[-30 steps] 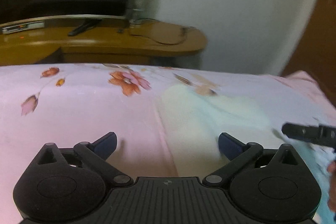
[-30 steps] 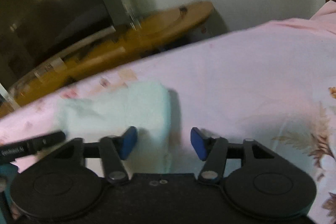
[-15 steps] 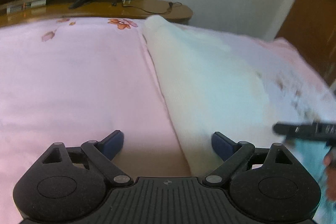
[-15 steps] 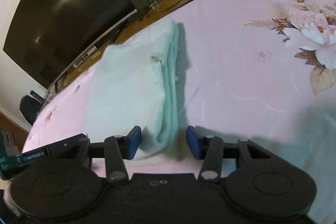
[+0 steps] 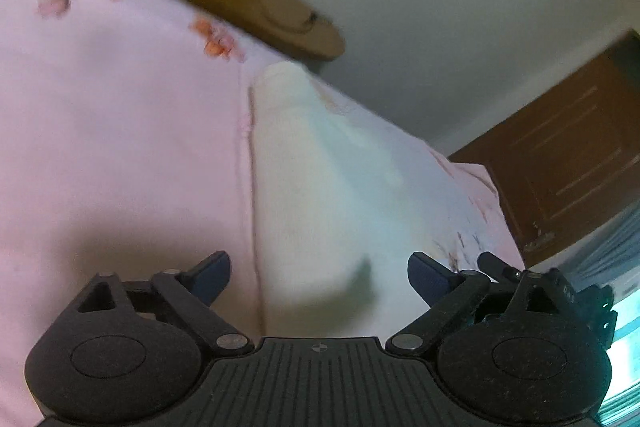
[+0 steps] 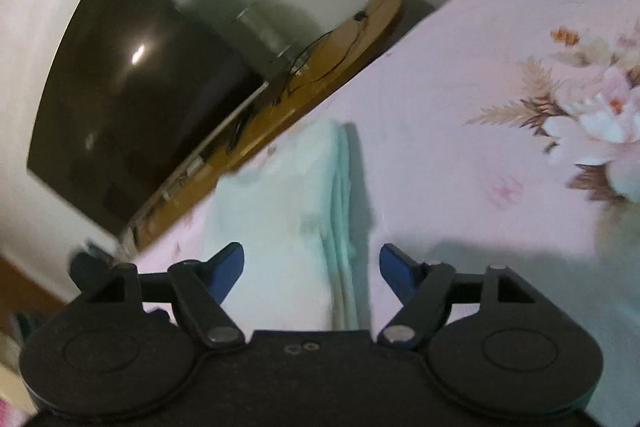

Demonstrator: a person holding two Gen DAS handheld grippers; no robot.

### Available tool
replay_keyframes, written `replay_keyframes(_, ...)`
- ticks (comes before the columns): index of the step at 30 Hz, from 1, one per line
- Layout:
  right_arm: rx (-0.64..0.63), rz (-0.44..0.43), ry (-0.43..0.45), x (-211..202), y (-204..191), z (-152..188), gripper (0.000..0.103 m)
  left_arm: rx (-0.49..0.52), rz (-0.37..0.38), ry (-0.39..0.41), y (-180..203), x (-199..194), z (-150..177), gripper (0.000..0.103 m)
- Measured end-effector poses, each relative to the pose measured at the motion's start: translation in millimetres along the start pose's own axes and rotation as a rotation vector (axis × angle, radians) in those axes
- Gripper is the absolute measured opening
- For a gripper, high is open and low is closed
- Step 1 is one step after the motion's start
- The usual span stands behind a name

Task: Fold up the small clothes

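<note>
Right gripper (image 6: 312,267) jaws having just been opening wide off the pale garment's (image 6: 288,211) layered edge, left gripper (image 5: 318,277) also gaping empty, this light, floppy cloth is looking easiest pinched at stacked hems.

Left gripper (image 5: 319,273) jaws spread wide; right gripper (image 6: 312,265) jaws just opened, tilted

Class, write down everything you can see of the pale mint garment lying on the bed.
The pale mint garment is soft cloth, folded into a long narrow stack, with layered edges showing along its right side. It lies flat on the pink flowered bedsheet, reaching toward the wooden stand. A faint stain marks its top. Its near end lies between the open fingers of the right claw and the left claw; no pad presses it.
</note>
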State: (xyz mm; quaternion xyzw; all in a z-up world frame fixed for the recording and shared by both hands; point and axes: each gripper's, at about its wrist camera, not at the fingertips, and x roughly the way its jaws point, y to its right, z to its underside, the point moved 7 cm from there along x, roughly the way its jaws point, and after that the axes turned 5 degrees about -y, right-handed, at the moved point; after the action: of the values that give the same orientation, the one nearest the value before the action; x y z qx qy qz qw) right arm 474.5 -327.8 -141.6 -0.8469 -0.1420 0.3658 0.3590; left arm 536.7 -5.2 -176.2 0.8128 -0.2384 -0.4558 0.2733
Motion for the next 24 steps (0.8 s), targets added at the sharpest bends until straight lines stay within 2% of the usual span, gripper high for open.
replay_keyframes(1,0.021,-0.021,-0.02,9,2,-5,0.075,-0.006,-0.002,-0.019,-5,6,-6,0.094)
replay_keyframes(3,0.018,-0.025,-0.066,25,4,-10,0.075,-0.005,0.014,-0.045,-10,13,-10,0.085)
replay_keyframes(8,-0.018,-0.007,-0.154,55,12,-12,0.074,0.009,0.039,-0.061,-14,18,-19,0.08)
replay_keyframes(15,-0.023,-0.066,-0.168,70,14,-14,0.074,0.03,0.067,-0.093,-8,30,-19,0.079)
replay_keyframes(16,-0.036,-0.066,-0.177,72,12,-15,0.074,0.028,0.076,-0.1,-6,32,-19,0.076)
replay_keyframes(17,-0.044,-0.068,-0.184,72,12,-15,0.074,0.022,0.078,-0.107,-7,34,-19,0.065)
replay_keyframes(20,-0.074,-0.073,-0.213,72,8,-13,0.072,0.023,0.083,-0.111,-8,31,-15,0.058)
replay_keyframes(21,-0.087,-0.06,-0.219,70,7,-12,0.068,0.01,0.092,-0.11,-11,30,-14,0.058)
replay_keyframes(24,-0.111,-0.06,-0.237,70,6,-10,0.067,-0.026,0.109,-0.107,-15,34,-19,0.058)
